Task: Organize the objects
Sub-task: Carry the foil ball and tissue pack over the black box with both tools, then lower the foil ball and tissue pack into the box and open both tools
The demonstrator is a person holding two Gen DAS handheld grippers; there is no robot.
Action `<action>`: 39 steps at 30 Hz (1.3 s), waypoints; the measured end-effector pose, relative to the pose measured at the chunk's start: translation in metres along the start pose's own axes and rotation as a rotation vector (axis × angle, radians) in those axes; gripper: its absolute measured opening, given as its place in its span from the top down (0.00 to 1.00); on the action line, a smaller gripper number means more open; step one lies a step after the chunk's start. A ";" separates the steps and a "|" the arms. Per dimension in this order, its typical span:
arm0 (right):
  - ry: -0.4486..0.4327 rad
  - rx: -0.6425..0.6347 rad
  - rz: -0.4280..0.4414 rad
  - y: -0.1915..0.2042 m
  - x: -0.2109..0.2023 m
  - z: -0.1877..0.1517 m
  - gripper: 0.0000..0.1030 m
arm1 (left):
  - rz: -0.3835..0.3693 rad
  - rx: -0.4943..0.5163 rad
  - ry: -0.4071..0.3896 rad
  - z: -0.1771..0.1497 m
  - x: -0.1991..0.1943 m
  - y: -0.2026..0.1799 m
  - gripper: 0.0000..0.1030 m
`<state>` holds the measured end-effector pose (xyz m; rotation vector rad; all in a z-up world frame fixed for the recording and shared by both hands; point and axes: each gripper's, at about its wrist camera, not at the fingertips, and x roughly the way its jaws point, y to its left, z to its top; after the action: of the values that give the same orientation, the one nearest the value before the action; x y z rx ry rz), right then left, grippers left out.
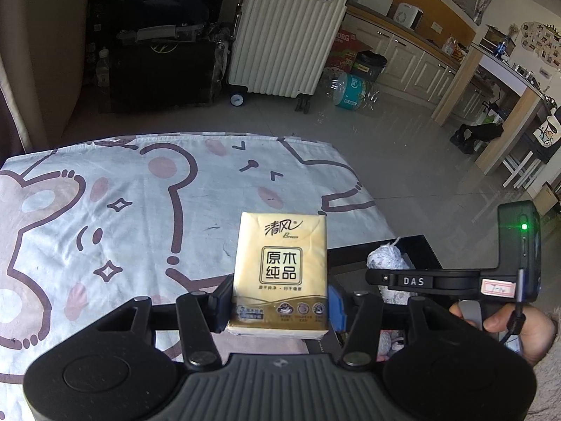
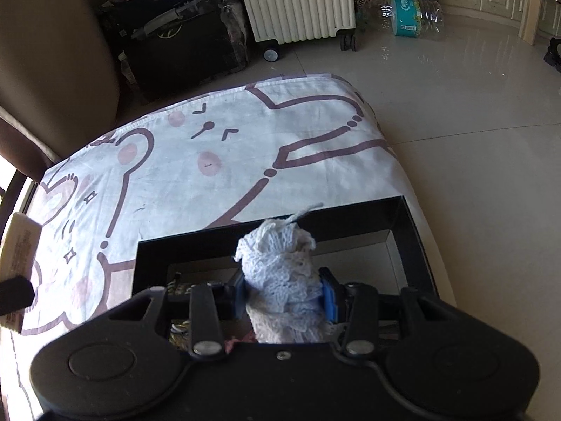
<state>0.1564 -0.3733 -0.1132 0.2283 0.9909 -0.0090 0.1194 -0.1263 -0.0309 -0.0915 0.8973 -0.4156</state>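
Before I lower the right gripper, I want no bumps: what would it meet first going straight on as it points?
Probably the black box: the right gripper, clamped on the white knit bundle, points down into its open top. Depth is unclear.

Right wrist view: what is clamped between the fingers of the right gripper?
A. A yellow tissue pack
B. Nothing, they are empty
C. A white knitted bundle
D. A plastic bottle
C. The right gripper is closed on a white knitted bundle, held above the black box; the yellow tissue pack sits in the left gripper instead.
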 end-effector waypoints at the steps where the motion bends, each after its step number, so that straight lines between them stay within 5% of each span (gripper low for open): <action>1: 0.008 0.002 -0.003 -0.001 0.005 -0.001 0.58 | -0.004 0.001 -0.001 0.000 0.001 -0.001 0.49; 7: 0.046 0.012 -0.006 -0.002 0.022 -0.006 0.54 | -0.026 0.011 0.004 -0.002 0.009 -0.012 0.49; 11: 0.036 0.026 0.009 -0.007 0.011 -0.005 0.37 | -0.043 0.023 0.002 -0.002 0.015 -0.020 0.49; 25: -0.034 0.070 0.057 -0.036 -0.048 0.005 0.44 | -0.075 0.001 0.031 0.005 0.050 -0.059 0.49; 39: -0.032 0.099 0.059 -0.059 -0.061 0.001 0.47 | -0.116 -0.168 0.076 0.002 0.096 -0.076 0.48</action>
<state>0.1167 -0.4374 -0.0730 0.3467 0.9528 -0.0081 0.1503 -0.2338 -0.0819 -0.2847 1.0039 -0.4538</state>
